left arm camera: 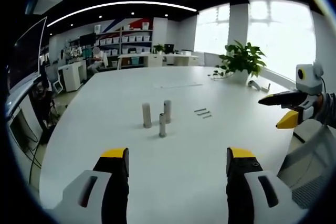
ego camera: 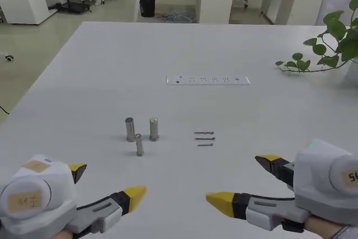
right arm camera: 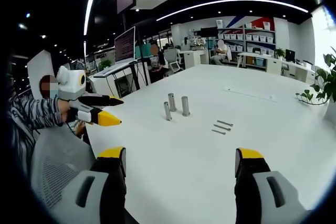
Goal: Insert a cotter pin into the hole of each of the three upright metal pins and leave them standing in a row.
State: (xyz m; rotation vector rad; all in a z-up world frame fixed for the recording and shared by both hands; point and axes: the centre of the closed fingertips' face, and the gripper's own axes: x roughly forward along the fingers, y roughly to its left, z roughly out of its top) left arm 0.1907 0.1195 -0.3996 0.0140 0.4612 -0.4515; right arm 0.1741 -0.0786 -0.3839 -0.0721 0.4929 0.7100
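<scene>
Near edge of the bench (ego camera: 67, 99): we hold the left gripper (ego camera: 109, 180) and the right gripper (ego camera: 238, 178), each with jaws spread wide and nothing between them.

Mid-bench, left of centre: three metal pins (ego camera: 154, 129), upright, clustered as a triangle rather than a row. Their holes are too small for us to make out.

Just right of them: three cotter pins (ego camera: 205, 139), flat, parallel, none inserted.

Beyond: a power strip (ego camera: 208, 80); a plant (ego camera: 330, 43) at the far right edge.

We judge the first pick is pending. It calls for a fine pinch on one thin cotter pin.

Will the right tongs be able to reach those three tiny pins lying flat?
Probably yes. The right tongs are open, and just bare table lies between them and the cotter pins, with nothing blocking.
</scene>
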